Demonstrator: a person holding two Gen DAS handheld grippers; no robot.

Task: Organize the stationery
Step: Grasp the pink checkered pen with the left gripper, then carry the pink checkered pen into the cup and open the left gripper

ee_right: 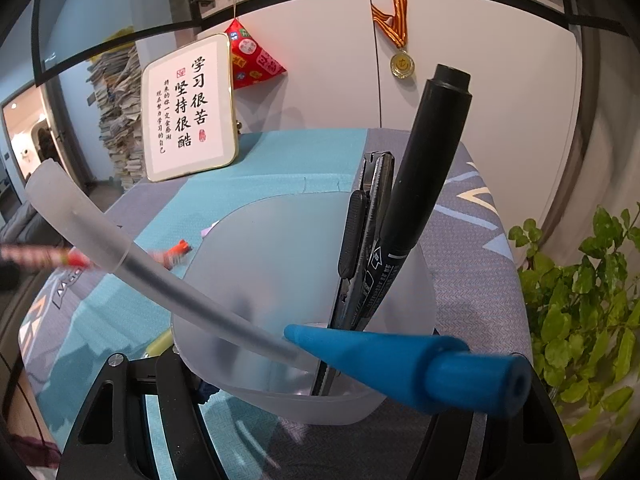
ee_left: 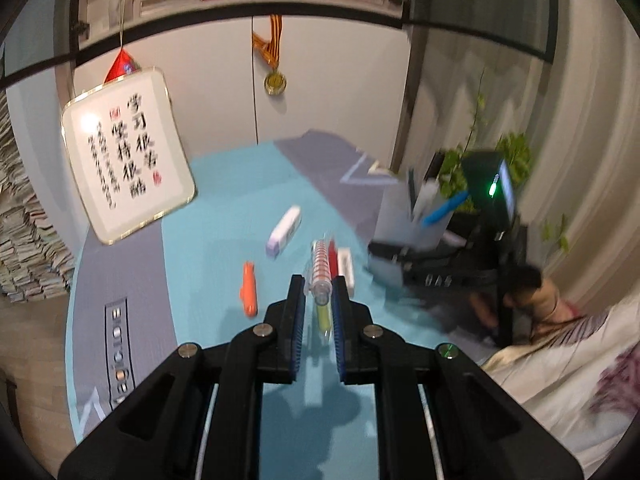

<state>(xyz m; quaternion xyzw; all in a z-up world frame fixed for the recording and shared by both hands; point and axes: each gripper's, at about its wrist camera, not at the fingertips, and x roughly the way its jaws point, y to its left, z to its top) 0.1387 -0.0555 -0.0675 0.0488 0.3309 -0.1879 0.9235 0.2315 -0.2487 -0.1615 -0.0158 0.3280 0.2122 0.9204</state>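
Note:
My left gripper point(ee_left: 318, 289) is shut on a red-and-white striped pen point(ee_left: 320, 268), which hangs above the teal mat. That pen also pokes in, blurred, at the left edge of the right wrist view point(ee_right: 40, 257). Under it lies a yellow pen point(ee_left: 323, 318). My right gripper point(ee_right: 316, 412) is shut on a frosted pen cup point(ee_right: 280, 272), one finger on each side. The cup holds a black marker point(ee_right: 424, 184), a utility knife point(ee_right: 356, 236), a blue pen point(ee_right: 400, 360) and a frosted pen point(ee_right: 120, 248). From the left wrist view the cup point(ee_left: 404, 216) stands to the right.
On the mat lie an orange marker point(ee_left: 249, 288), a white-and-purple eraser point(ee_left: 284, 230) and a red pen beside a white item point(ee_left: 345, 266). A framed calligraphy sign point(ee_left: 128, 156) leans at the back left. A green plant point(ee_right: 580, 304) stands at the right.

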